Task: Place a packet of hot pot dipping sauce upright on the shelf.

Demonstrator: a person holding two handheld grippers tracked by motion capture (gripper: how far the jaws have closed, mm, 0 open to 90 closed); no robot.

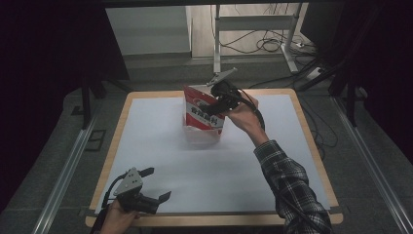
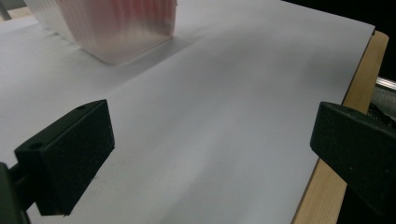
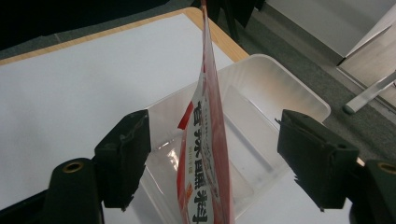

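A red and white pouch (image 1: 201,110) with printed characters stands upright in a clear plastic container (image 1: 202,137) at the far middle of the table. My right gripper (image 1: 220,103) reaches it from the right and is open. In the right gripper view the pouch (image 3: 208,135) stands edge-on between the two spread jaws, touching neither, with the container (image 3: 280,88) under it. My left gripper (image 1: 157,184) hovers open near the front left edge with nothing in it. In the left gripper view its jaws (image 2: 210,154) stand wide apart over the white sheet, and the container (image 2: 112,32) sits far off.
A white sheet (image 1: 160,146) covers the wooden table (image 1: 115,139). A metal desk frame (image 1: 253,29) and cables (image 1: 272,46) lie on the floor beyond the far edge. A plaid sleeve (image 1: 292,190) crosses the table's right side.
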